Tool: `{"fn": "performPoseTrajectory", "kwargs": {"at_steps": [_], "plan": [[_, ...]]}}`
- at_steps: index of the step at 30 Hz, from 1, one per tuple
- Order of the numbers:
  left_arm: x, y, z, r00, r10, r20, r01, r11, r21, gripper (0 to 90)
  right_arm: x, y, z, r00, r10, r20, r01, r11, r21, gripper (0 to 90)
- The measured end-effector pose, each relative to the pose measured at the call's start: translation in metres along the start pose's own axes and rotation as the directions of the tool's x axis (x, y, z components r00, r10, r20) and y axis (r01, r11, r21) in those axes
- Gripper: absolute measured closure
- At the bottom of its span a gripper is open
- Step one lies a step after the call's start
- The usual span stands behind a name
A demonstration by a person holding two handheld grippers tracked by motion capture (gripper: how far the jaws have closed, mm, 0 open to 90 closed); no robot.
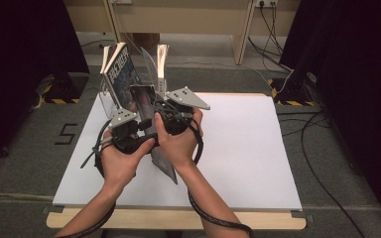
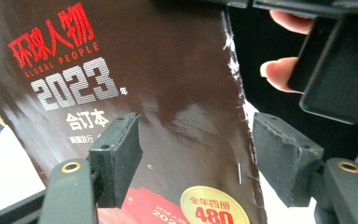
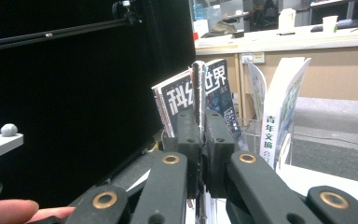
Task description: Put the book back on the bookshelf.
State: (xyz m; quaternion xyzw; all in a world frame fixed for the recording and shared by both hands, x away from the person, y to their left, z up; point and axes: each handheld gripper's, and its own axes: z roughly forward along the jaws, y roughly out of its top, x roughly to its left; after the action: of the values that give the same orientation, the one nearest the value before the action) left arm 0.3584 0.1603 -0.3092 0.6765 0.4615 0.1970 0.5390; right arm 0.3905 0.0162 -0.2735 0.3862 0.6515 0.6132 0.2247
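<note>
A dark brown magazine (image 2: 168,84) with red and white lettering stands upright between my two hands, its lower corner (image 1: 164,166) hanging below them. My right gripper (image 3: 199,135) is shut on the magazine's thin edge (image 3: 198,88), which rises between its pads. My left gripper (image 2: 196,140) is open, its jaws standing wide apart in front of the cover without touching it. In the high view the left gripper (image 1: 124,126) and right gripper (image 1: 176,116) sit close together just in front of a clear rack (image 1: 141,96).
The rack holds a blue-and-white magazine (image 1: 121,74) (image 3: 219,93) at its left and a white-and-green one (image 1: 162,62) (image 3: 279,102) at its right. A white sheet (image 1: 243,148) covers the table. Black curtains hang on both sides, and cables lie on the floor at right.
</note>
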Motion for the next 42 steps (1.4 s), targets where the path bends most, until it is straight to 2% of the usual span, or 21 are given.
{"fn": "performPoseTrajectory", "kwargs": {"at_steps": [3, 6, 9, 11, 14, 17, 18, 20, 21, 25, 36, 42], "plan": [[-0.003, -0.002, 0.003, 0.9999, 0.005, -0.014, -0.005, 1.0, -0.001, 32.9, 0.0, 0.0, 0.001, 0.9999, 0.01, 0.007, -0.01, 1.0, 0.003, 87.2], [-0.006, -0.004, 0.008, 1.0, 0.003, -0.006, -0.003, 1.0, 0.009, 33.6, 0.001, 0.001, 0.002, 0.9999, 0.004, 0.009, -0.005, 1.0, 0.004, 87.2], [-0.007, -0.005, 0.012, 0.9989, 0.026, -0.038, -0.026, 0.9996, 0.004, 35.7, 0.002, 0.001, 0.001, 0.9997, 0.015, 0.017, -0.016, 1.0, 0.009, 87.1], [-0.007, -0.006, 0.013, 0.9993, 0.015, -0.035, -0.015, 0.9999, 0.006, 36.3, 0.001, 0.0, 0.001, 0.9994, 0.027, 0.019, -0.028, 1.0, 0.005, 87.1], [-0.01, -0.007, 0.012, 0.9979, 0.046, -0.046, -0.045, 0.9989, 0.008, 40.9, 0.0, 0.0, 0.001, 0.9988, 0.047, 0.013, -0.047, 0.999, 0.015, 87.1], [-0.011, -0.008, 0.01, 0.9976, 0.048, -0.049, -0.048, 0.9988, 0.005, 45.3, 0.0, 0.0, 0.002, 0.9986, 0.052, 0.001, -0.052, 0.998, 0.026, 86.9], [-0.01, -0.009, 0.007, 0.9988, 0.024, -0.044, -0.024, 0.9996, 0.015, 47.9, 0.001, 0.0, 0.002, 0.9989, 0.047, -0.004, -0.047, 0.998, 0.034, 86.8], [-0.009, -0.009, 0.006, 0.9992, 0.012, -0.038, -0.011, 0.9997, 0.021, 51.4, 0.002, 0.0, 0.004, 0.9987, 0.049, -0.017, -0.048, 0.998, 0.043, 86.7], [-0.006, -0.01, 0.004, 0.9996, -0.008, -0.029, 0.009, 0.9995, 0.029, 53.5, 0.002, 0.0, 0.004, 0.9986, 0.048, -0.02, -0.047, 0.998, 0.049, 86.6], [-0.004, -0.012, 0.001, 0.9993, -0.016, -0.033, 0.017, 0.9992, 0.035, 59.6, 0.003, 0.0, 0.007, 0.9977, 0.057, -0.037, -0.055, 0.996, 0.064, 86.0], [0.007, -0.018, -0.014, 0.9973, -0.047, -0.056, 0.05, 0.9976, 0.048, 74.8, 0.015, -0.003, 0.013, 0.9986, 0.005, -0.053, 0.0, 0.996, 0.092, 82.7], [0.014, -0.022, -0.02, 0.9966, -0.031, -0.076, 0.034, 0.9984, 0.045, 80.7, 0.023, -0.005, 0.017, 0.9978, -0.029, -0.06, 0.035, 0.995, 0.094, 79.3]]}}
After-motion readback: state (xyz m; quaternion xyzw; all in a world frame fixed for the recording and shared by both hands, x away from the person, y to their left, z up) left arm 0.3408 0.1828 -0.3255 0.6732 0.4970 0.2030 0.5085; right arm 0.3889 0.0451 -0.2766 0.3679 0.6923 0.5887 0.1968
